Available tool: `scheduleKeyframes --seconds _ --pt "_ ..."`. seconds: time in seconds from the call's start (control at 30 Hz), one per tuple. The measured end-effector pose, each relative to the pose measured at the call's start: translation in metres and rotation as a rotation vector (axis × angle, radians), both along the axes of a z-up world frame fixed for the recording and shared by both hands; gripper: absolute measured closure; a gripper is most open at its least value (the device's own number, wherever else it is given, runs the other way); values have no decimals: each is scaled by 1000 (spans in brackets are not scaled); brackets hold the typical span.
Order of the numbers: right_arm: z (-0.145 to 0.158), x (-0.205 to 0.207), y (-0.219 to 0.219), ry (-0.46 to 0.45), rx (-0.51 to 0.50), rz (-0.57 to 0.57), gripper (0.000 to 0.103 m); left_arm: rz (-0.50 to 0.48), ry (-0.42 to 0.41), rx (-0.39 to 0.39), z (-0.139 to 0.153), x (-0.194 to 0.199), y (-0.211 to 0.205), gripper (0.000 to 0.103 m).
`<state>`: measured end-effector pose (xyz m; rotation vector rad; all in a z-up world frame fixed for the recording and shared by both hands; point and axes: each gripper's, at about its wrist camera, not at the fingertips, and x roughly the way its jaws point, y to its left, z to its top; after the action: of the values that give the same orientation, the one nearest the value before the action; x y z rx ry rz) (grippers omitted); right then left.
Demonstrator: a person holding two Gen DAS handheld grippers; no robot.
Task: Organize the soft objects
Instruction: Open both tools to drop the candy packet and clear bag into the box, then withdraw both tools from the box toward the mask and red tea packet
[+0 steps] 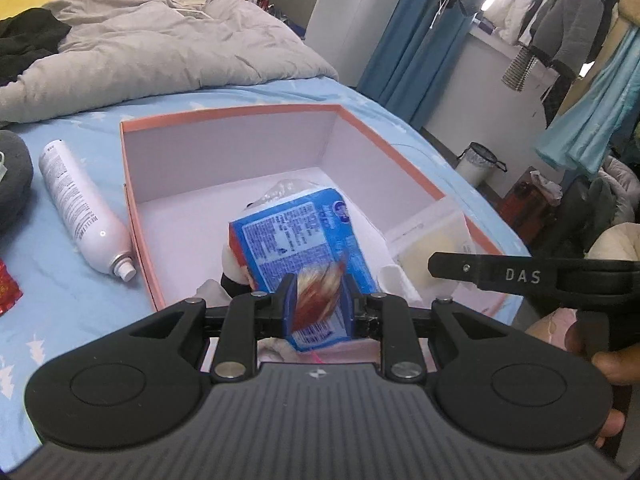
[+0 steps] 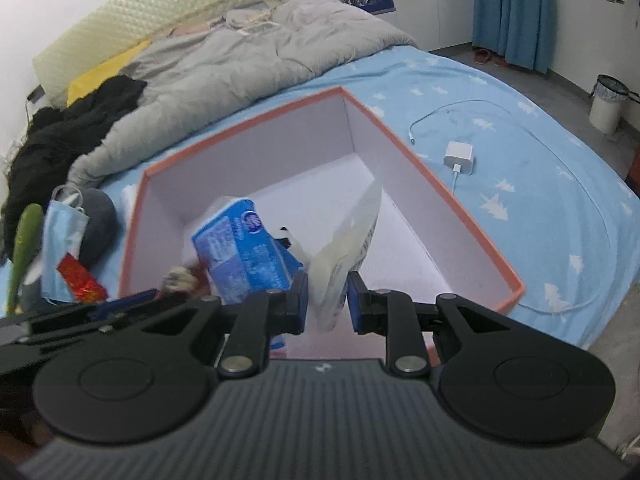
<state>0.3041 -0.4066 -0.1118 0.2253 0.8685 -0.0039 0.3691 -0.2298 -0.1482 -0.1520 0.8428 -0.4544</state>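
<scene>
Two grippers: both were over the near end of the box, each with a soft pack between its fingers.
Left gripper [image 1: 319, 298]: narrow, clamped on the near end of the blue tissue pack [image 1: 304, 236].
Tissue pack position: lower centre of the left wrist frame, inside the pink-rimmed box [image 1: 228, 114], tilted, far end lower toward the box floor.
Tissue pack axis: long axis ran straight away from the left gripper, roughly along its fingers, into the box.
Right gripper [image 2: 327, 300]: narrow, fingers at either side of the cream pouch [image 2: 348, 236]; grip looked closed on it, but blur makes actual contact hard to confirm.
Pouch position: centre of the right wrist frame, standing on edge over the box, just beside the tissue pack on its right.
Nearer hand: left for the tissue pack, right for the pouch; the two were close, so release order matters to avoid a knock.
Other box contents: something white and dark lay under the tissue pack, not identifiable.
Outside box: white spray bottle [image 1: 86, 210] lay left of the box on the blue sheet [image 1: 60, 312]; face mask [image 2: 64, 240] at left of the right wrist frame; charger [image 2: 459, 156] right of the box.
Stage judged: both packs were about to be dropped into the box.
</scene>
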Motion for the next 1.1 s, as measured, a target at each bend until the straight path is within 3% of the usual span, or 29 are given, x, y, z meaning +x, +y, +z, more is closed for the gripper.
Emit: scheduleKeyframes --seconds 0.07,0.23,0.4,0.6,1.1 --pt "-7 6 -1 14 5 -7 75 8 15 12 -5 7 0 64" --pt "-16 13 -1 52 25 -31 55 18 2 21 -6 5 8 62" --pt "-7 2 9 29 30 -5 55 34 -17 16 6 -9 18 62" --pt "15 -20 22 -12 68 -13 55 50 -74 -10 40 -42 33 61" --pt "69 -100 68 -125 78 43 55 114 -185 -20 105 -153 89 61"
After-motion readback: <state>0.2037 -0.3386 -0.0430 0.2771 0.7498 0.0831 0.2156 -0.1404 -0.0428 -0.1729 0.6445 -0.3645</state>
